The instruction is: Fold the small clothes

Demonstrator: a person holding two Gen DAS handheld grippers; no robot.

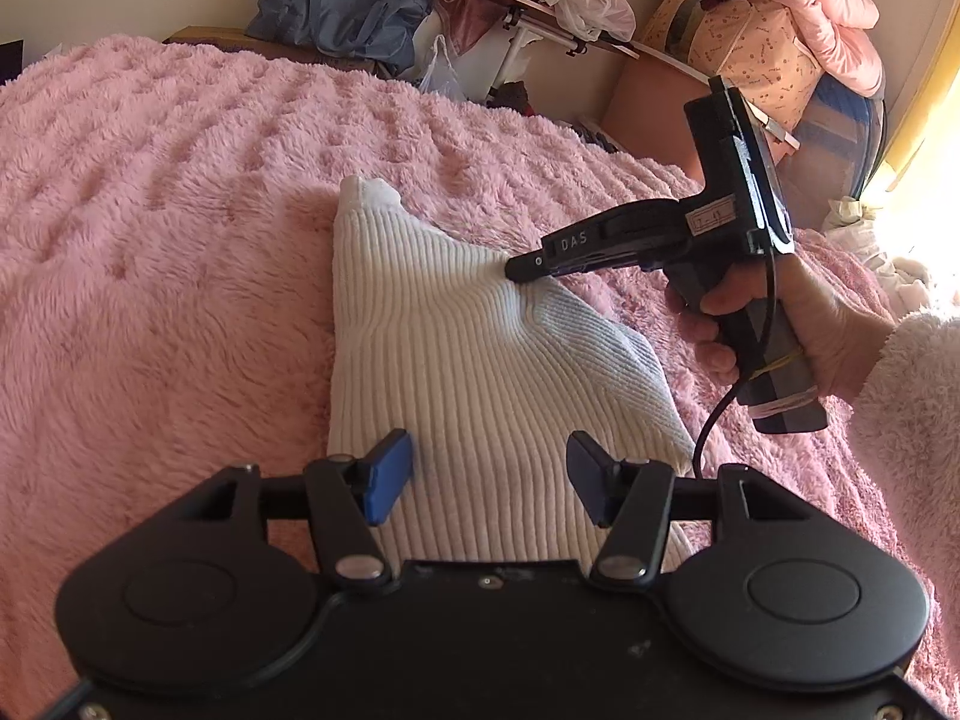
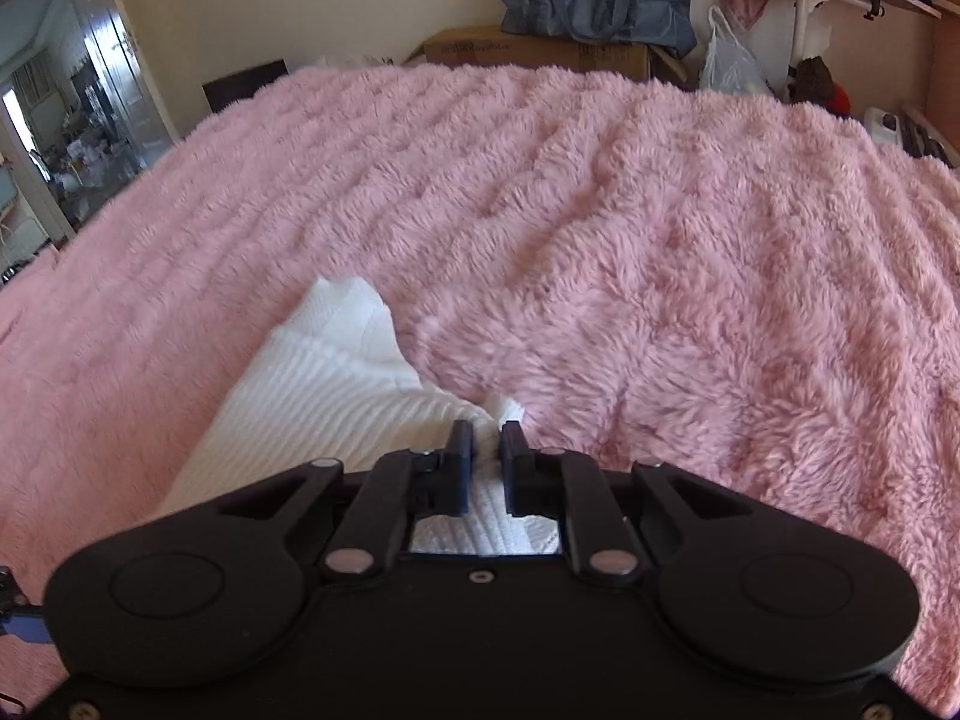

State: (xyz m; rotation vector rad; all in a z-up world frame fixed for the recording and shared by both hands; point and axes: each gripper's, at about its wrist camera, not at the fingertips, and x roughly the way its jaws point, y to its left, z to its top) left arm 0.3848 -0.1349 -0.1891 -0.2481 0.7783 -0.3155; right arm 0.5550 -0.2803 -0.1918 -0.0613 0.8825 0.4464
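A white ribbed knit garment (image 1: 468, 360) lies on the pink fluffy blanket (image 1: 150, 240). My left gripper (image 1: 489, 474) is open, its blue pads (image 1: 390, 474) spread just above the garment's near edge. My right gripper (image 1: 522, 267) comes in from the right and is shut on a pinch of the garment's right side, lifting it into a ridge. In the right wrist view the right gripper (image 2: 486, 456) has its jaws closed on a fold of the white garment (image 2: 324, 384); the rest of the cloth trails down to the left.
The blanket (image 2: 660, 240) covers the whole bed. Beyond the far edge are a blue bag (image 1: 336, 6), a cardboard box (image 2: 540, 51), a plastic bag (image 2: 729, 63) and pink bedding (image 1: 780, 18). An open doorway (image 2: 54, 120) is at left.
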